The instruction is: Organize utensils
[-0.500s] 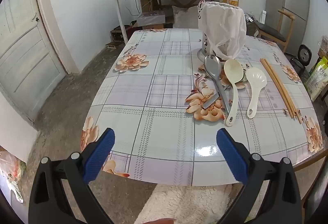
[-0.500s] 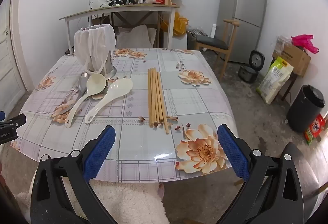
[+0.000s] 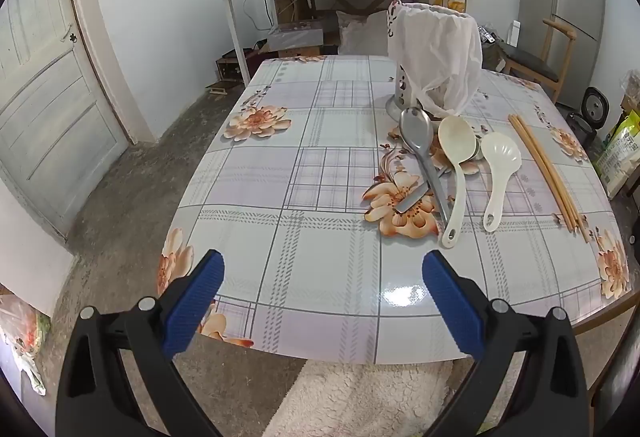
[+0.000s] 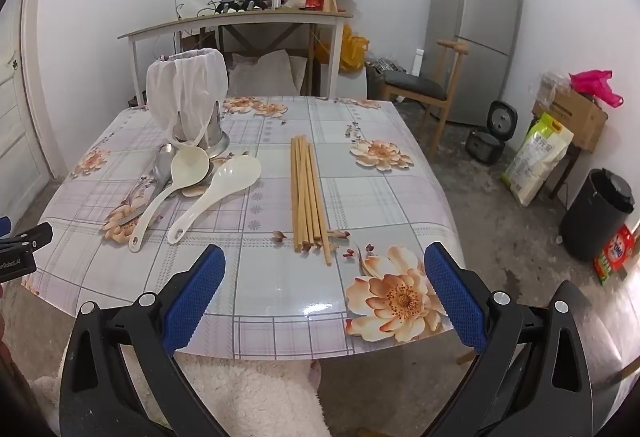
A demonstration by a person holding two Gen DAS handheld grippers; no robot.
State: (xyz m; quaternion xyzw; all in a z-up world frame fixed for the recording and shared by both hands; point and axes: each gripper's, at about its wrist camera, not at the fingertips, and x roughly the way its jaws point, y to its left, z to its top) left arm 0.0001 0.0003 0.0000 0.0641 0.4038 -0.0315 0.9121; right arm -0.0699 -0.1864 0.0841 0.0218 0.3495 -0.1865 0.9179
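Note:
On the flowered table [image 3: 320, 165] lie a metal spoon [image 3: 418, 141], a cream ladle [image 3: 456, 165] and a white rice spoon [image 3: 498, 173], with a bundle of wooden chopsticks [image 3: 548, 173] to their right. A metal utensil holder [image 3: 436, 65] draped in a white bag stands behind them. My left gripper [image 3: 322, 293] hangs open over the near table edge, nothing between its blue pads. In the right wrist view the chopsticks [image 4: 306, 189], cream ladle [image 4: 176, 181], rice spoon [image 4: 220, 193] and holder [image 4: 188, 105] lie ahead. My right gripper [image 4: 324, 289] is open and empty.
A wooden chair [image 4: 424, 89] and a grey fridge [image 4: 476, 33] stand past the table's far right. A cluttered desk [image 4: 240, 21] lines the back wall. A black bin [image 4: 600, 213], sacks and boxes sit on the floor at right. A door [image 3: 44, 97] is at left.

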